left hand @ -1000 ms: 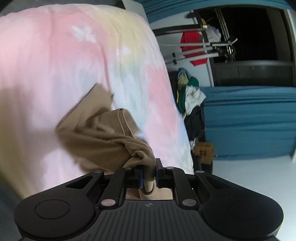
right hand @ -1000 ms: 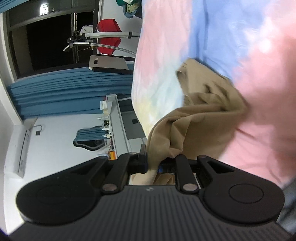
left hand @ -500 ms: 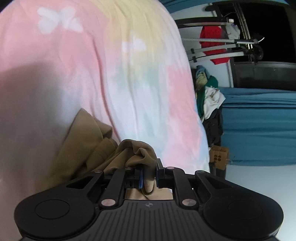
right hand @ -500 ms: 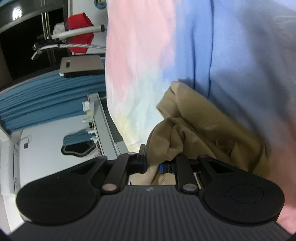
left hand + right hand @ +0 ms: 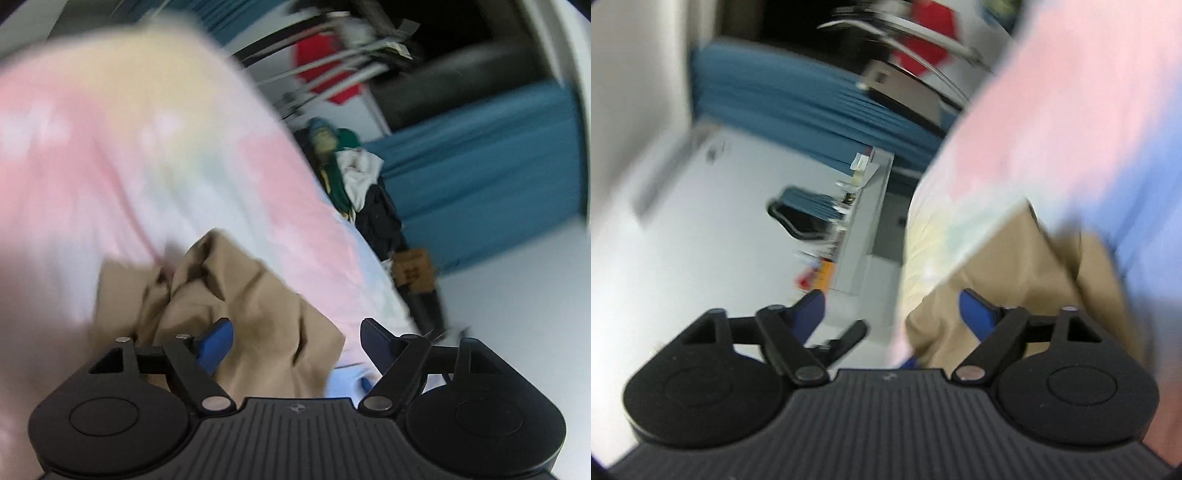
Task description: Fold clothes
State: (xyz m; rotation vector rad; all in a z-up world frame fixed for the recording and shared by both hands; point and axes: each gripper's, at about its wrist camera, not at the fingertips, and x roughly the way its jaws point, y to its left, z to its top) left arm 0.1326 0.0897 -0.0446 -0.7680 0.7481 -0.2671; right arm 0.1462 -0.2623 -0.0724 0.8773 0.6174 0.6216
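A tan garment lies crumpled on a pastel tie-dye sheet, just ahead of my left gripper. That gripper is open, its blue pads wide apart, with a flap of the tan cloth lying loose between them. In the right wrist view the same tan garment lies on the pink and blue sheet. My right gripper is open too, its right pad over the cloth and its left pad over bare room. Both views are motion-blurred.
A pile of clothes hangs beside blue curtains past the bed's edge. A rack with a red garment stands behind. In the right wrist view a grey desk with small items and a dark chair stand left.
Both grippers have opened and let go of the tan garment, which now lies loose on the sheet. Both cameras are swinging, blurring the views.
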